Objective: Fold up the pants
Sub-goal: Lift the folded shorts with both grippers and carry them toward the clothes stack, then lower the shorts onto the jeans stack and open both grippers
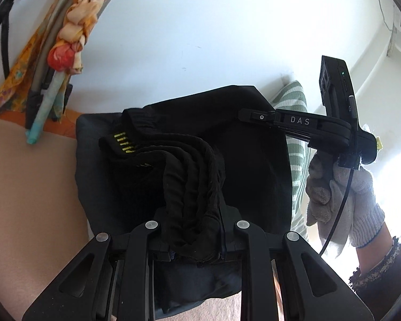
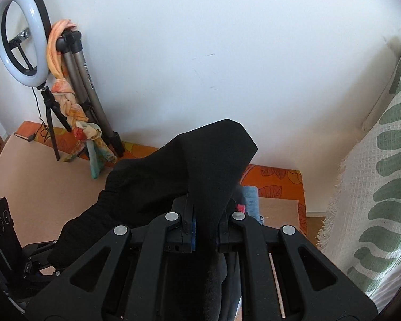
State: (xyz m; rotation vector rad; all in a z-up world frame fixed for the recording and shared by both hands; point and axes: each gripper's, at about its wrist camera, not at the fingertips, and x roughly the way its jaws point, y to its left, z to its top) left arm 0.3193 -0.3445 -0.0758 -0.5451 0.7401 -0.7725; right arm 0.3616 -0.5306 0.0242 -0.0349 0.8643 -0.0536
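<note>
Ring light (image 2: 20, 30) and tripod with knotted scarf (image 2: 74, 112) at far left by the wall. Left gripper (image 1: 193, 236) clamped on bunched waistband of black pants (image 1: 227, 147), held up above the beige surface (image 1: 32, 187). Right gripper (image 2: 204, 230) clamped on a pants edge, gloved right hand (image 1: 342, 195) holding it. Green-striped cloth (image 2: 374, 187) at right.

Left tool (image 1: 193, 230) and right tool (image 2: 204, 230) both clamp black cloth.
</note>
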